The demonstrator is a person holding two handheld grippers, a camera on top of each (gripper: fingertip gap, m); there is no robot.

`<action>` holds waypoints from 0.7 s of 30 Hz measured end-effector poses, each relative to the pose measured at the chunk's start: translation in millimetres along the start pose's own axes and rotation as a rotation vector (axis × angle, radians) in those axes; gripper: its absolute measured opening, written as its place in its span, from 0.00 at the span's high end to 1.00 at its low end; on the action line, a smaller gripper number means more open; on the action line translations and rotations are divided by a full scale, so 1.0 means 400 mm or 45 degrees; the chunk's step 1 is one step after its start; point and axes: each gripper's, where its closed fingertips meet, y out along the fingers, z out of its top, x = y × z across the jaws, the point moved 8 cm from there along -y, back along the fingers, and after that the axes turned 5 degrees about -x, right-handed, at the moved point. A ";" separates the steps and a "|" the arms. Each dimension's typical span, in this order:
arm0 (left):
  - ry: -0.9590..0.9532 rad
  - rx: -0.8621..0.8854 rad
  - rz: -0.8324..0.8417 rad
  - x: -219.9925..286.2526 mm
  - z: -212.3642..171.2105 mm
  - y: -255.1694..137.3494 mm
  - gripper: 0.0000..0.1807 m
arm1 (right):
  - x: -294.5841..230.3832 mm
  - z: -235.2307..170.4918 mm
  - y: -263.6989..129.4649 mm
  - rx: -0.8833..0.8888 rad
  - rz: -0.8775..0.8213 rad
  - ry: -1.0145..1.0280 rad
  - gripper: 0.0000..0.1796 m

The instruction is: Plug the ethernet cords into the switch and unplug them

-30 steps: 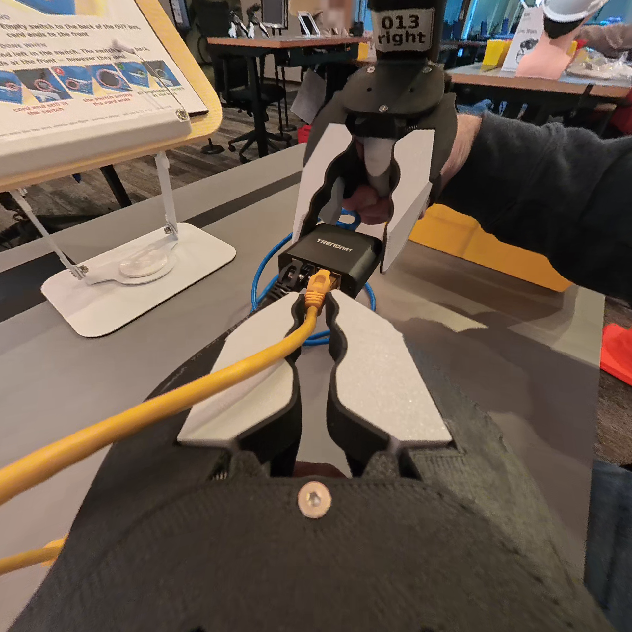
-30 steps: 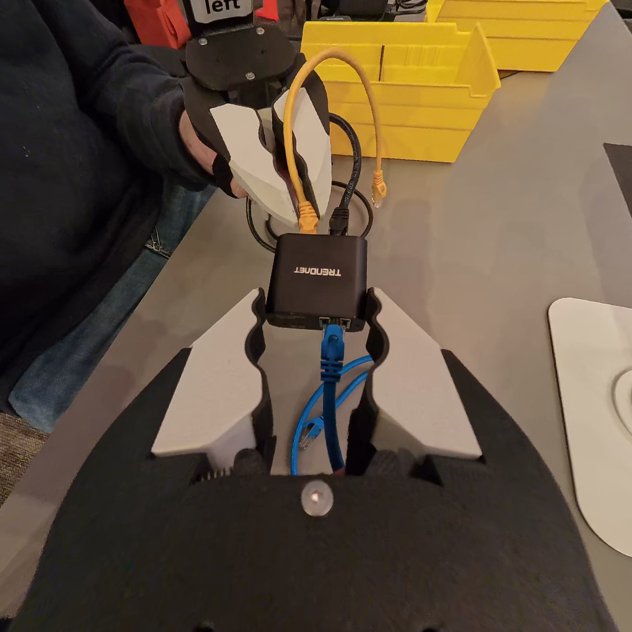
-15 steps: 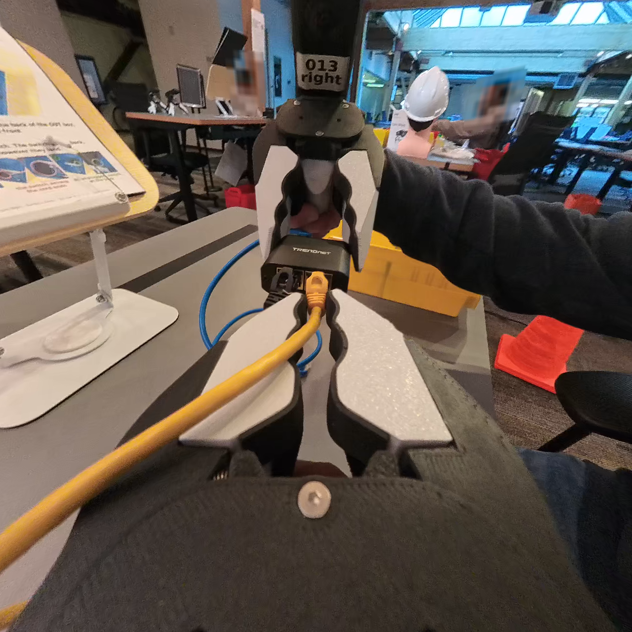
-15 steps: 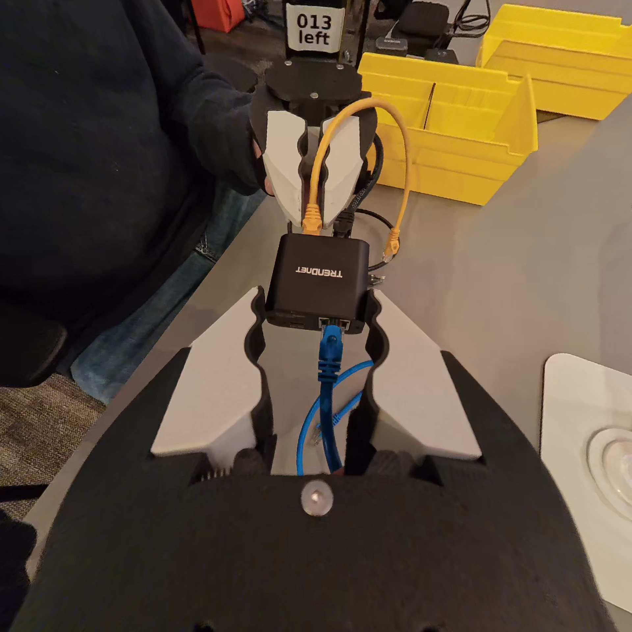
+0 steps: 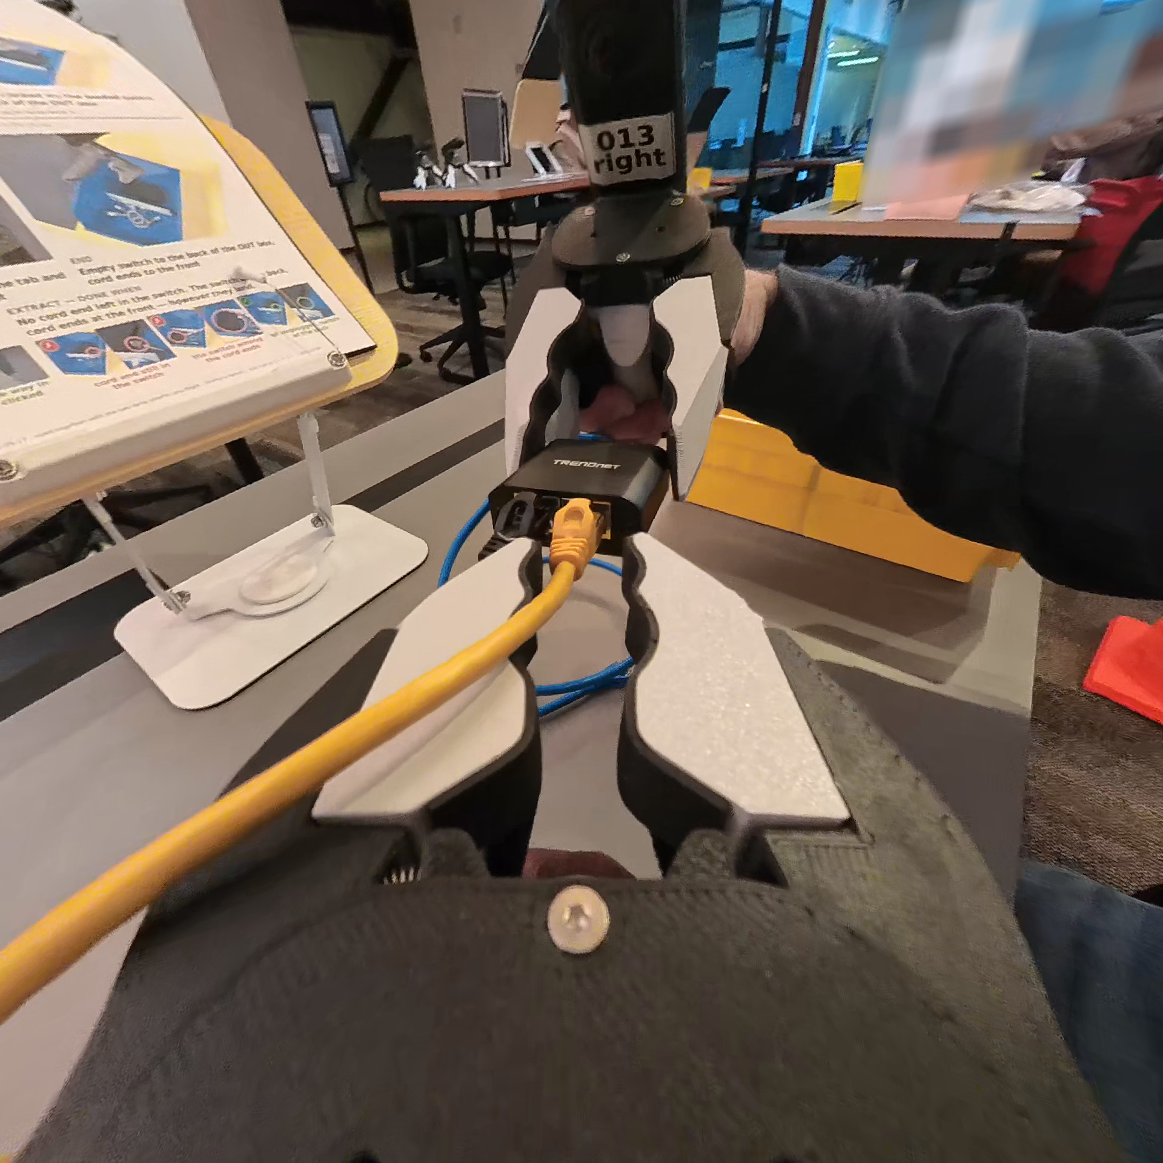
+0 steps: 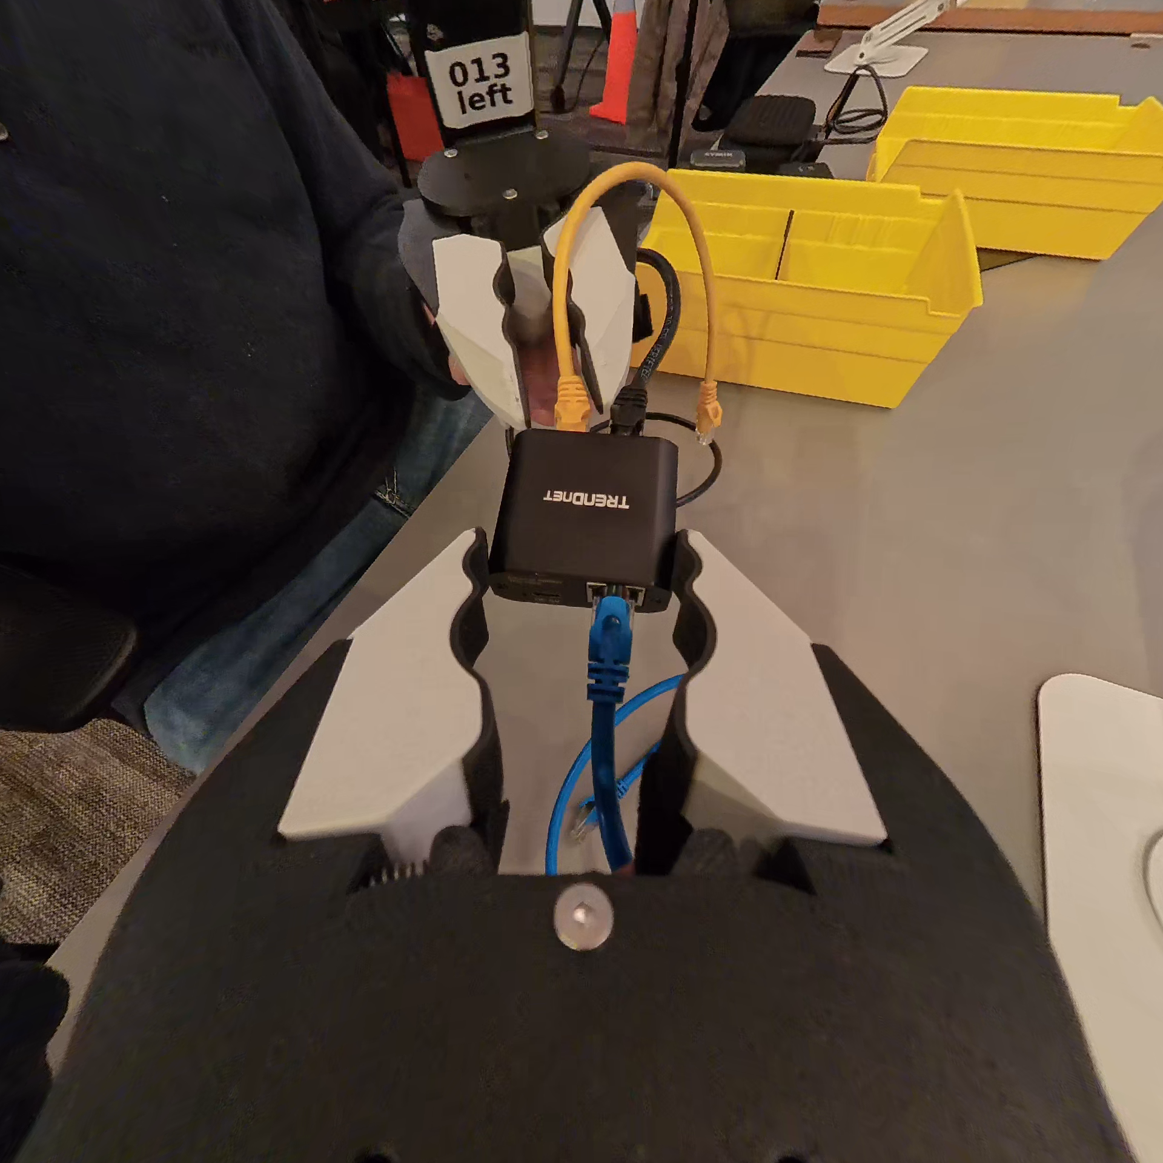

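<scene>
Yellow cord (image 5: 403, 692) runs between the left tongs (image 5: 582, 554), released, fingers either side of its plug (image 5: 571, 525) without pinching it; that plug sits in a port of the black switch (image 6: 585, 503), which the right tongs (image 6: 582, 560) clench by its flanks at frame centre, raised just above the grey bench (image 6: 881, 535). Judged from the task, the step is seating or pulling this plug; doing it well means gripping the boot squarely, moving straight along the port's axis, and keeping the switch level. Only the right wrist view shows the blue cord (image 6: 607, 661) plugged into the switch's near face, the yellow cord's free end (image 6: 708, 412) dangling at upper centre, a black cord (image 6: 629, 403) beside it, and yellow bins (image 6: 818, 302) at upper right; only the left wrist view shows the instruction stand (image 5: 270, 598) at left.
</scene>
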 end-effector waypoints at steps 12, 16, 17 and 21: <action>0.032 -0.157 0.169 0.017 -0.007 0.037 0.78 | 0.027 -0.042 -0.009 0.029 0.012 0.076 0.68; 0.036 -0.166 0.187 0.016 -0.009 0.038 0.76 | 0.030 -0.042 -0.010 0.028 0.007 0.076 0.68; 0.033 -0.168 0.187 0.015 -0.009 0.039 0.76 | 0.031 -0.041 -0.011 0.030 0.004 0.075 0.68; 0.025 -0.181 0.219 0.015 -0.013 0.040 0.68 | 0.035 -0.042 -0.017 0.024 -0.018 0.080 0.68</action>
